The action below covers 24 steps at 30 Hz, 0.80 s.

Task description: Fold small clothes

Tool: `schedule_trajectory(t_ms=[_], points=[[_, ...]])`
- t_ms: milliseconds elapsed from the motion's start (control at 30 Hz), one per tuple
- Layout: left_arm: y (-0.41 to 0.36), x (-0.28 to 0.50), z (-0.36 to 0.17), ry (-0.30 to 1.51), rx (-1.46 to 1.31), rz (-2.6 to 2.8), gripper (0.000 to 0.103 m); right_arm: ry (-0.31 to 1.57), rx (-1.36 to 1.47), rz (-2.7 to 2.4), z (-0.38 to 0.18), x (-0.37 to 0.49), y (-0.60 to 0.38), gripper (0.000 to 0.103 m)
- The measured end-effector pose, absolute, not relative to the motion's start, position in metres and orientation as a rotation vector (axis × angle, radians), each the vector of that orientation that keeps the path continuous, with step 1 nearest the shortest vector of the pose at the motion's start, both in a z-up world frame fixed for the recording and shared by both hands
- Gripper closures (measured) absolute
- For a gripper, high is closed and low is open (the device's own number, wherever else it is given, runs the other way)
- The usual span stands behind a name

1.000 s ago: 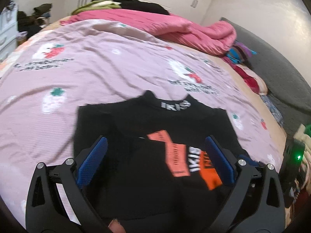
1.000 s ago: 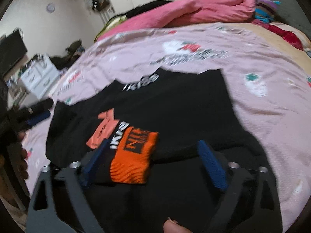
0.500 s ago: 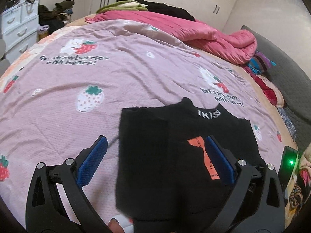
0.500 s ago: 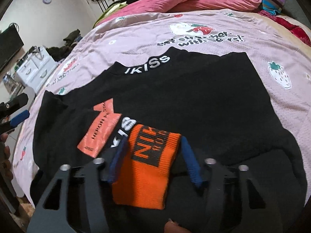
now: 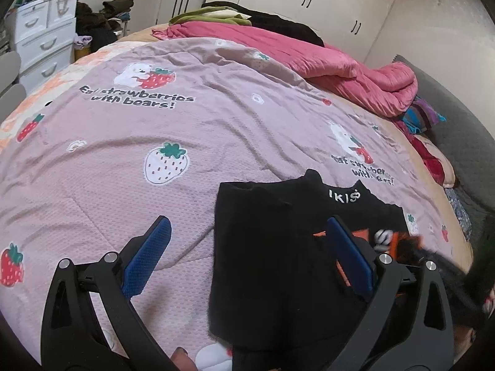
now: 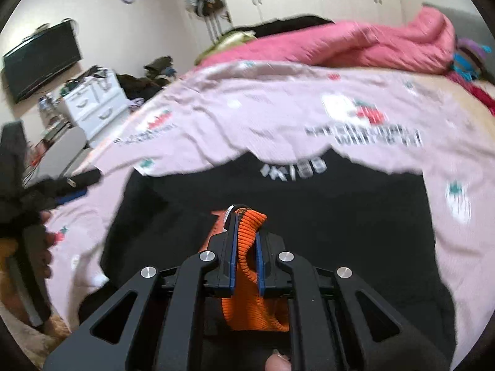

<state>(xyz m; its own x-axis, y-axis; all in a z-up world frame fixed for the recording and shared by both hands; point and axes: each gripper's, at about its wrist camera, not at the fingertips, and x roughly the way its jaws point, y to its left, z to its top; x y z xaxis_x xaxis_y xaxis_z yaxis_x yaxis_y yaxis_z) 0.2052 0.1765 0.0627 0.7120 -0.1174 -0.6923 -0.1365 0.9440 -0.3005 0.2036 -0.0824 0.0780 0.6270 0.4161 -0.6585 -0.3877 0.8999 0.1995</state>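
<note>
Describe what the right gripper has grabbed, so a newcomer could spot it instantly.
On the pink strawberry-print bedspread lies a black knit sweater with white lettering at the collar. At its near edge, the right gripper is shut on the sweater's orange ribbed cuff, the only bright orange knit on the black garment.

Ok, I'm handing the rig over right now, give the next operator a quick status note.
Right gripper: shut on the orange cuff of the black sweater.
Left gripper: open, empty, hanging over the sweater's left edge and the pink bedspread.
Sweater: lies on the bedspread, collar away from you. One sleeve looks folded across the body; its cuff is the one gripped.
Done: sleeve fold seems started.
Left: place the cuff, let go, deal with the other side, then probably fold the body. The right view is blurred, so check the grip first.
</note>
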Motion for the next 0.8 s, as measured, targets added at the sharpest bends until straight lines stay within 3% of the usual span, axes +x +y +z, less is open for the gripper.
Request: schedule_trajectory(t_ms=[333, 800], points=[[0.188, 0.204, 0.063, 0.775, -0.369, 0.029, 0.009, 0.64, -0.042, 0.407, 0.132, 0.215, -0.099, 0.095], [0.16, 0.21, 0.051, 0.815, -0.292, -0.003, 0.009, 0.689, 0.008, 0.309, 0.107, 0.219, -0.149, 0.095]])
